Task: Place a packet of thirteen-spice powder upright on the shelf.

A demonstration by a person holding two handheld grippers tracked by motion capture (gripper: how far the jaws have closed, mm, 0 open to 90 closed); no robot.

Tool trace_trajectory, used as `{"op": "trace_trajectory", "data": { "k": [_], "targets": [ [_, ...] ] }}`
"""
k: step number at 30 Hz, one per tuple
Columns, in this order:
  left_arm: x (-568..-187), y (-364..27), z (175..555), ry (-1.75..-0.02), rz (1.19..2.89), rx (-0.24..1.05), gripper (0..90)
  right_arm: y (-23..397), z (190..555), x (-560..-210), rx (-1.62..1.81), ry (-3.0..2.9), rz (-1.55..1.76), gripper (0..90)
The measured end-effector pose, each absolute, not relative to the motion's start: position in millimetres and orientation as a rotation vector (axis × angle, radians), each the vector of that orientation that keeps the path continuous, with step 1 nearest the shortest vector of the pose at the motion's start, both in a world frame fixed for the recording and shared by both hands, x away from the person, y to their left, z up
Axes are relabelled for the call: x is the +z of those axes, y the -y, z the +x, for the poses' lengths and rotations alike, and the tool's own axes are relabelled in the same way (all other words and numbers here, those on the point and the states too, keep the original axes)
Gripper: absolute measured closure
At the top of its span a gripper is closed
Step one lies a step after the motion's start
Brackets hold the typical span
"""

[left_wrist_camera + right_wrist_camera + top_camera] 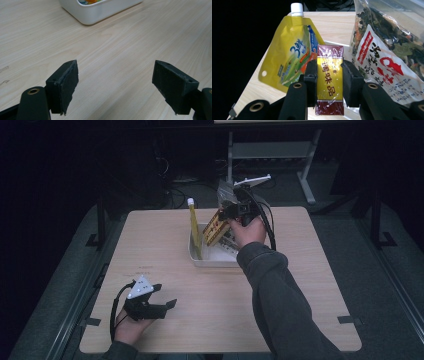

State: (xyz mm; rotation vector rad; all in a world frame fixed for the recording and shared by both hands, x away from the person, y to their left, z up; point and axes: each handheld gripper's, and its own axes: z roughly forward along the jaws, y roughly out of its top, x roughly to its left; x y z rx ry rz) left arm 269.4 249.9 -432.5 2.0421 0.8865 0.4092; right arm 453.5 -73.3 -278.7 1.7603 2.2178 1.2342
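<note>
The right gripper [329, 82] is clamped on a gold and dark red box [330, 80] wrapped in clear film, its pads pressing the two long sides so that the box stands upright between the jaws with its printed face toward the camera. In the high view the right gripper [227, 215] holds the box [216, 227] tilted over the white tub [210, 260] near the far middle of the table [300, 285], which suggests the box is either being lowered into the tub or lifted out of it. A yellow pouch [292, 55] with a white cap leans upright at the tub's left end, and a clear bag of dried vegetables [387, 57] sits just beside the box on the other side. The left gripper [115, 85] rests on the near left of the table, jaws wide apart with nothing between them, well apart from the tub, probably waiting its turn.
</note>
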Motion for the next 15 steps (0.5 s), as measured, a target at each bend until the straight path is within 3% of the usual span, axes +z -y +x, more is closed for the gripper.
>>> {"op": "trace_trajectory", "data": {
  "k": [15],
  "targets": [
    [-432,-254,269,-0.894,2.033,0.414,20.5,59,465,-293,1.227,-2.149,1.815,68.0]
  ]
}}
